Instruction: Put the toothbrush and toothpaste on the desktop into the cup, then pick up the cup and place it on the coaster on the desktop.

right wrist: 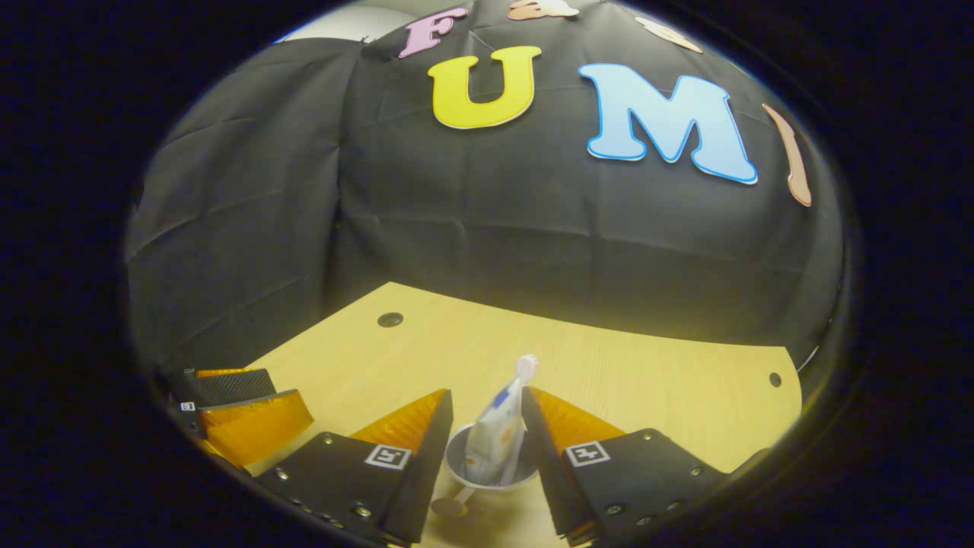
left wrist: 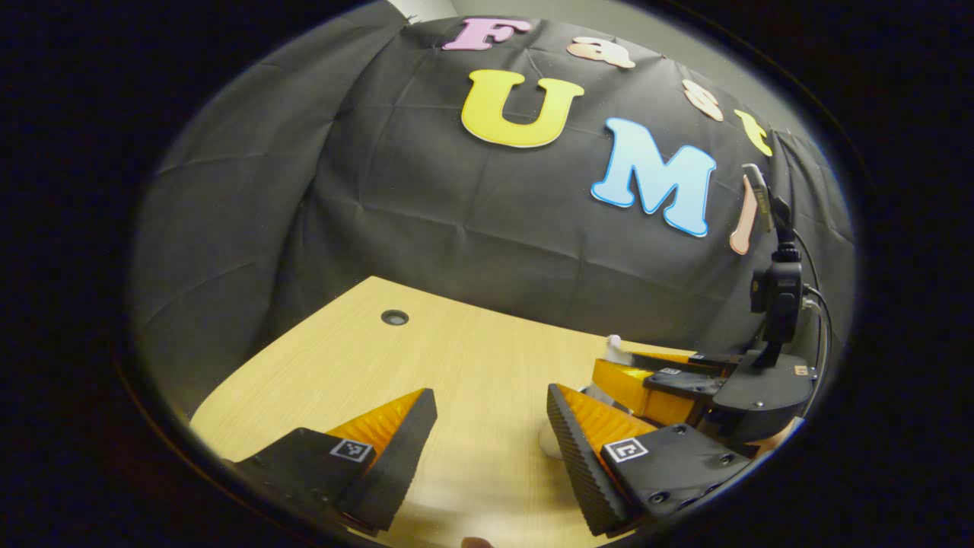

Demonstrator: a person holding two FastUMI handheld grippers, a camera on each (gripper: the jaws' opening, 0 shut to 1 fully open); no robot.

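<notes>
holding my right gripper [right wrist: 483, 457] around the cup [right wrist: 491, 470], i have one finger on each side of it, but i cannot tell if both fingers press on it yet. the toothpaste [right wrist: 494, 434] and the toothbrush [right wrist: 525, 367] already stand inside the cup, leaning up out of it, so i think the first part of the job is done. the cup looks like it sits on the yellow bench [right wrist: 654, 373]. a small round thing lies just beside the cup, low down, and it is too blurry to name. my left gripper [left wrist: 487, 449] is wide apart with nothing in it, off to the side. what is left is lifting the cup and setting it on the coaster.
</notes>
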